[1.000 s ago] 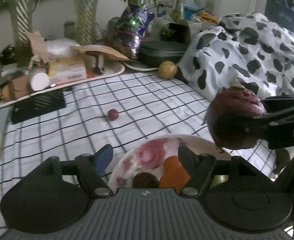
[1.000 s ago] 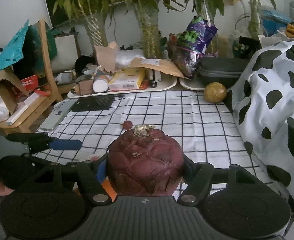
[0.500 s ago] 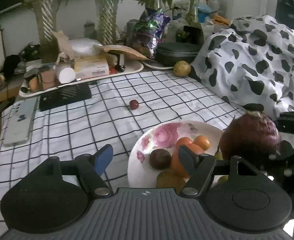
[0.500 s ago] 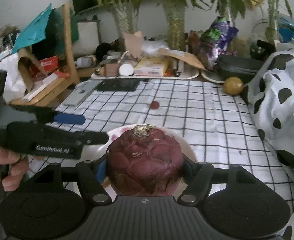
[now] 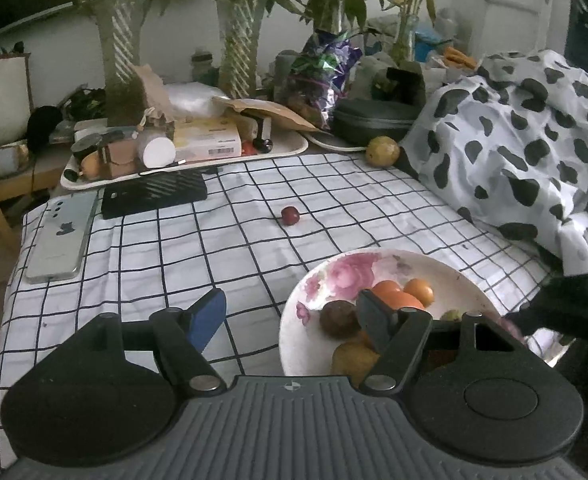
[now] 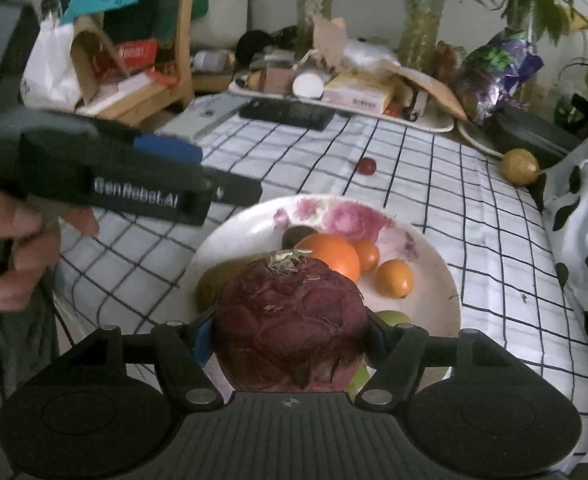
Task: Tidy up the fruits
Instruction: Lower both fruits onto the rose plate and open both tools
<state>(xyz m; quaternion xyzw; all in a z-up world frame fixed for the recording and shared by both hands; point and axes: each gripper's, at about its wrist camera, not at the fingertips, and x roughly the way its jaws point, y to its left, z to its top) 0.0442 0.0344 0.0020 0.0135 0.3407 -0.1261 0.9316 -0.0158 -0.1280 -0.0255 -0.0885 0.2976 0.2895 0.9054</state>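
Maroon and scaly, a large round fruit [image 6: 292,320] sits clamped between the pads of the right tongs [image 6: 290,340] at the lower centre of the right wrist view, hanging over the near rim of a floral plate [image 6: 433,280]. On that plate lie a big orange [image 6: 331,254], two smaller orange fruits, a dark fruit and some greenish ones. Left tongs [image 5: 290,316] stand released with nothing between their pads, one finger [image 5: 208,316] over the checked tablecloth [image 5: 214,240] and the other over the plate's left edge, low in the left wrist view. A small red fruit [image 5: 290,215] lies alone on the cloth mid-frame, and a yellowish fruit [image 5: 382,151] rests higher up beside a spotted blanket [image 5: 533,140]. A hand [image 6: 18,248] grips the left tool at the left edge of the right wrist view.
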